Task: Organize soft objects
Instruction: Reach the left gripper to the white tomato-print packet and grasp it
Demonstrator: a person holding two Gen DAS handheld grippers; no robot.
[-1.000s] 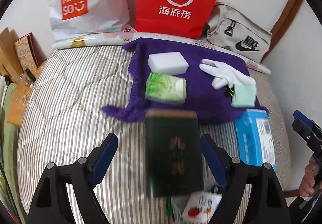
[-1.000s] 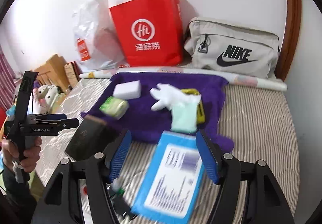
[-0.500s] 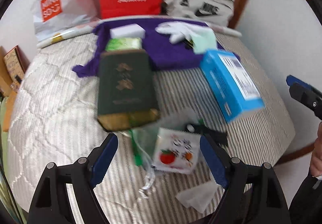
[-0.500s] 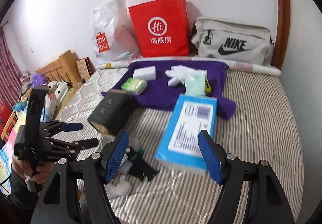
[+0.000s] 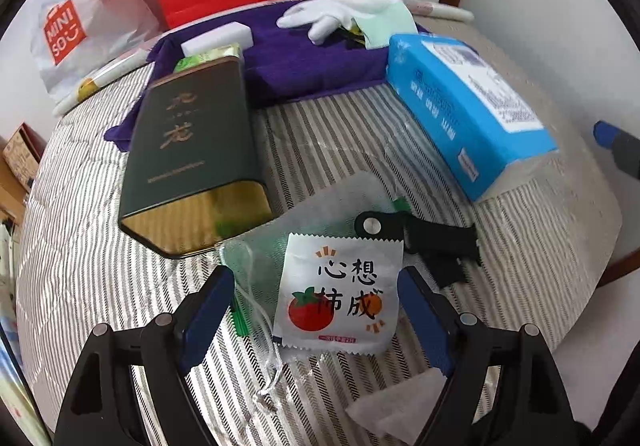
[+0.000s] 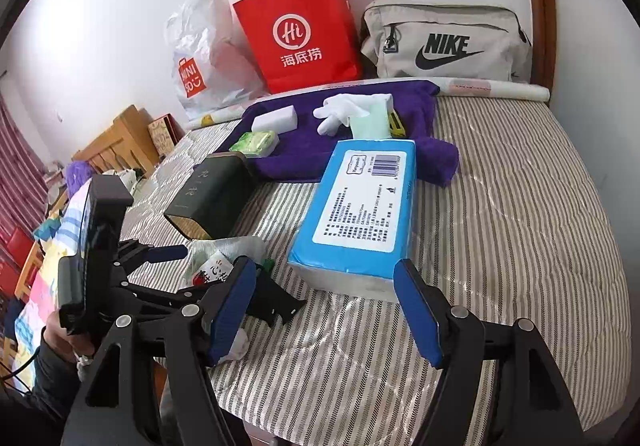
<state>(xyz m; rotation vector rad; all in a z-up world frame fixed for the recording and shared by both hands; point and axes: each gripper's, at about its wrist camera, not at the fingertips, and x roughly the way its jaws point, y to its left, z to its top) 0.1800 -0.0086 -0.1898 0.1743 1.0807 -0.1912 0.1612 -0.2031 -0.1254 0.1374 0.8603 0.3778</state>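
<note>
A purple towel (image 6: 304, 149) lies at the far side of the striped bed with a white sponge (image 6: 275, 119), a green tissue pack (image 6: 256, 141), a white glove (image 6: 340, 107) and a mint cloth (image 6: 370, 121) on it. A blue tissue pack (image 6: 360, 205) and a dark green tin (image 5: 192, 149) lie nearer. My left gripper (image 5: 314, 280) is open, its pads on either side of a white sachet (image 5: 340, 294) with a tomato print, not touching it. My right gripper (image 6: 324, 270) is open before the near end of the blue pack.
A mesh pouch (image 5: 256, 246), a black clip (image 5: 424, 234) and a white tissue (image 5: 396, 406) lie around the sachet. Against the wall stand a red paper bag (image 6: 300, 33), a white plastic bag (image 6: 200, 57) and a grey Nike bag (image 6: 444, 41). The bed's edge is close below both grippers.
Both grippers have drawn back toward the near edge of the bed and sunk. The left one, earlier over the green tin, now frames the sachet. Neither has taken hold of anything.
</note>
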